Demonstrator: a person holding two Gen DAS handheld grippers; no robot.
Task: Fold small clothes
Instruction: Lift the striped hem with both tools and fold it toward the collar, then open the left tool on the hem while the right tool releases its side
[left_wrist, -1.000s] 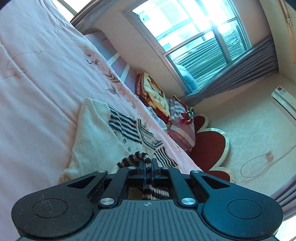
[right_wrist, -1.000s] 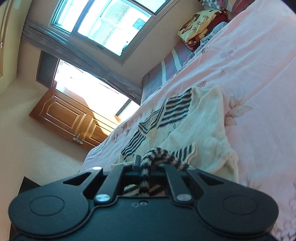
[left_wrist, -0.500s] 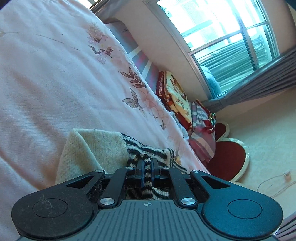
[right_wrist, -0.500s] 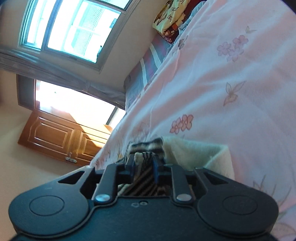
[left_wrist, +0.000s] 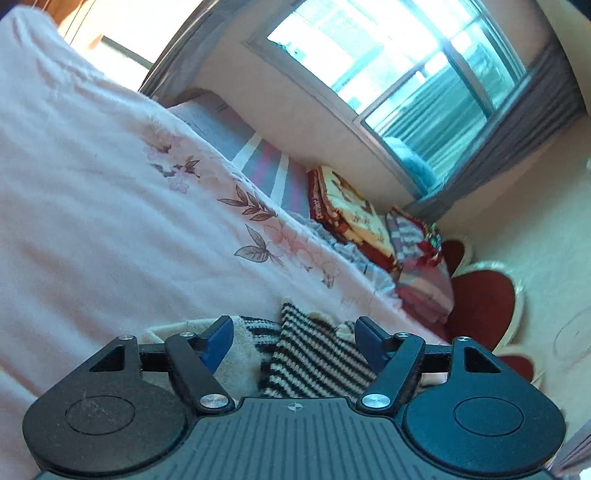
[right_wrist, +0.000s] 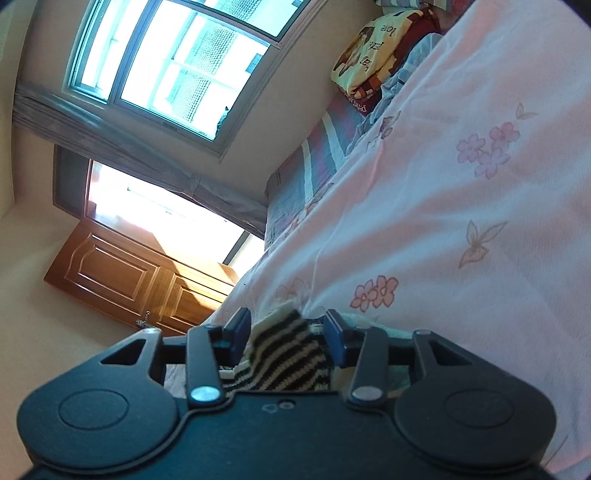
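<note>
In the left wrist view, the left hand-held gripper was opening, the striped sweater loose between its jaws at lower centre on the pink bed. In the right wrist view, the right hand-held gripper was opening likewise over the sweater; withdrawing carelessly might snag the knit and undo the fold.

Home bedroom, bed, pillows, window

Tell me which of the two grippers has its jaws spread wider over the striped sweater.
The left gripper: its opening jaws stand well clear of the striped sweater. The right gripper, also opening, brackets the knit closely.
</note>
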